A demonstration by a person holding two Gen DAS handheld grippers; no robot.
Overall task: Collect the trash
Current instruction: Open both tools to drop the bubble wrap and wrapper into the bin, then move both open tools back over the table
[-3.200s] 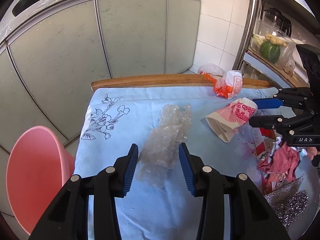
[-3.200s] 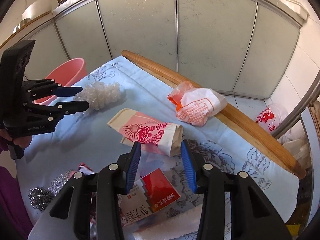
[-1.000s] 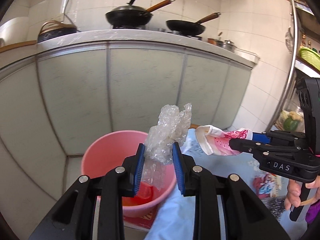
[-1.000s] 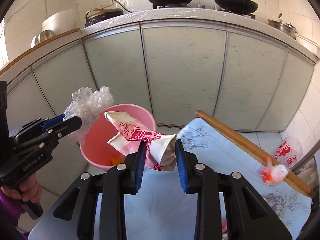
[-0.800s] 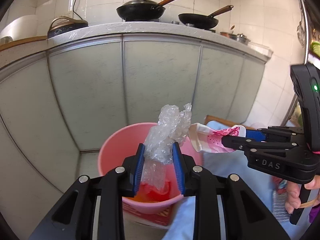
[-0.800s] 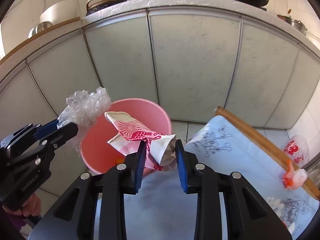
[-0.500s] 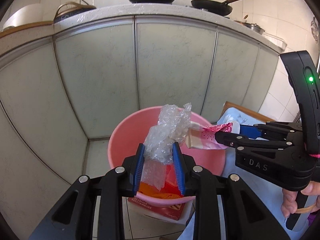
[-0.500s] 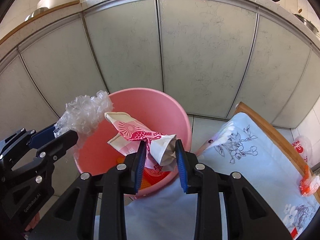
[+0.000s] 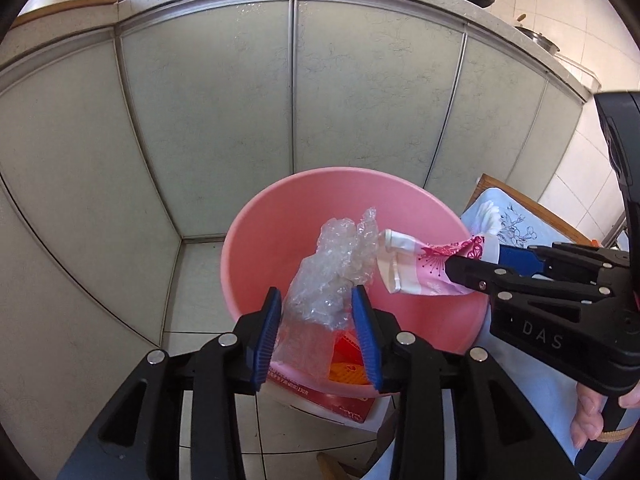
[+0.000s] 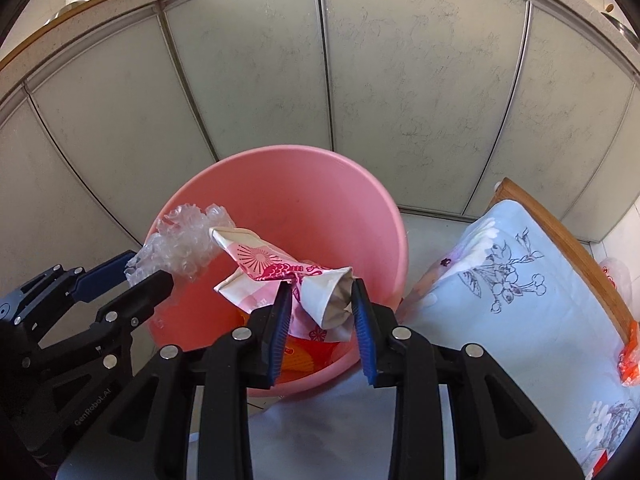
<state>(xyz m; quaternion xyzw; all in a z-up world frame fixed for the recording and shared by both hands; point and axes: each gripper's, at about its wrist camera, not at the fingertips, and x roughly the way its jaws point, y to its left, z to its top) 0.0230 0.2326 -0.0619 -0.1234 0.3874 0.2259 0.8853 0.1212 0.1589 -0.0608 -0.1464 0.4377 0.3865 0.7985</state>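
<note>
My left gripper is shut on a crumpled clear bubble-wrap piece and holds it over the pink basin. My right gripper is shut on a pink-and-white paper packet and holds it over the same pink basin. In the left wrist view the right gripper comes in from the right with the packet. In the right wrist view the left gripper shows at the left with the bubble wrap. Orange-red trash lies in the basin.
The basin stands on the tiled floor before grey-green cabinet doors. The table with a blue floral cloth and a wooden edge is at the right. A red-and-white box lies under the basin. An orange wrapper lies at the table's far edge.
Both grippers have tilted down and moved closer to the basin, carrying the bubble wrap and the packet over its opening. Both stay shut on their loads.
</note>
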